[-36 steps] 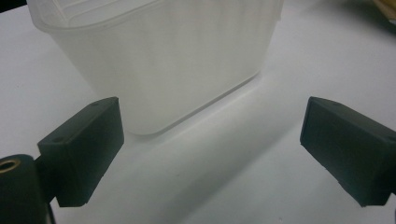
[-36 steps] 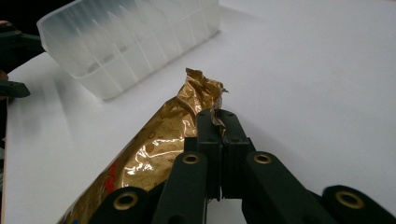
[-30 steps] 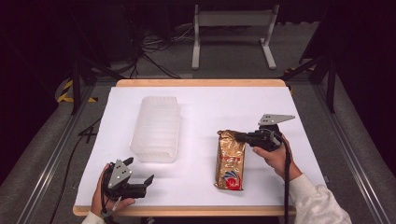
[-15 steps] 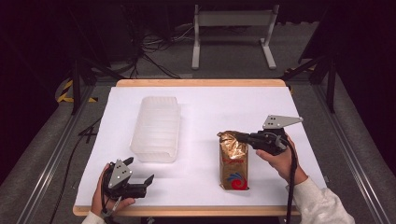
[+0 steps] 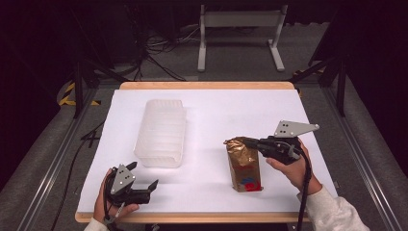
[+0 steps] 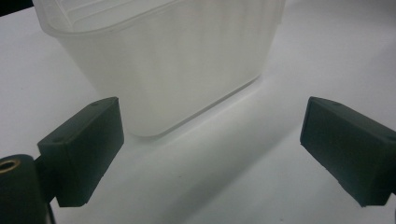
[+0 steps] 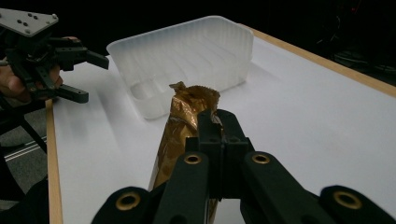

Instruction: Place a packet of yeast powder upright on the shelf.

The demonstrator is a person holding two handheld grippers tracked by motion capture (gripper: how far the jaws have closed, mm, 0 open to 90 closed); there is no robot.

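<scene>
At the lower left of the high view, the left tongs (image 5: pixel 149 188) are held by a hand (image 5: pixel 107 202) near the front edge of the white tabletop (image 5: pixel 211 110), with the jaws spread wide and nothing between them. Just above them, left of centre, a clear plastic tub (image 5: pixel 161 133) is seen standing on the tabletop; its ribbed inside looks empty in the right gripper view. Right of centre, a gold foil bag (image 5: pixel 244 163) with a red and blue label is stood upright, well apart from the tub. Its crumpled top is pinched by the right tongs (image 5: pixel 244 141), pressed together on it, gripped by the right hand (image 5: pixel 293 168) at the lower right.
</scene>
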